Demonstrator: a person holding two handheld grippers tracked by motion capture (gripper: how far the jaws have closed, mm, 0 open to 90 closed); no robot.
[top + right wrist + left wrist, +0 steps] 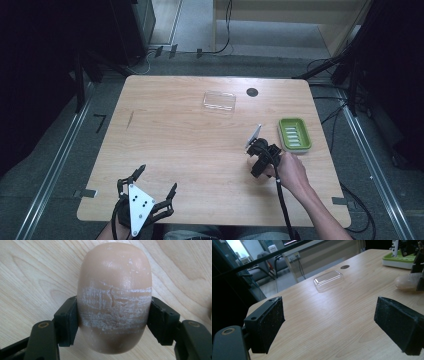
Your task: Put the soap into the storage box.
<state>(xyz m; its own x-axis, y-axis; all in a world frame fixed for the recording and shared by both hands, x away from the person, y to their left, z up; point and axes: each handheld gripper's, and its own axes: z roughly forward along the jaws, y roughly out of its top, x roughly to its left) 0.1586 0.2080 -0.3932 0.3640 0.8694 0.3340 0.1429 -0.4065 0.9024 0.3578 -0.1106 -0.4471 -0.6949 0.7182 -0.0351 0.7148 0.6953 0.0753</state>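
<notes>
Peach-coloured and oval, the bar of soap (114,297) sat between the two black pads of the right gripper (113,320), which pressed on its flanks just below the middle, clamped on the bar over the pale wooden table (190,145); a whitish scuffed band crossed the soap's face level with the pads. In the high view the right gripper (257,156) lay over the right part of the table, near the green soap dish (295,134), with the person's right hand (291,174) behind it and the forearm running back to the bottom right corner, the black cable trailing alongside. The soap (405,282) appeared in the left gripper view at the right edge, low on the table, close in front of the dish (398,261). The left gripper (155,182) was held at the near left edge of the table, its grey three-cornered plate uppermost, jaws standing wide apart with nothing between them. A clear plastic lid (219,101) lay well apart from both grippers toward the far edge, beside a dark round hole (252,92).
</notes>
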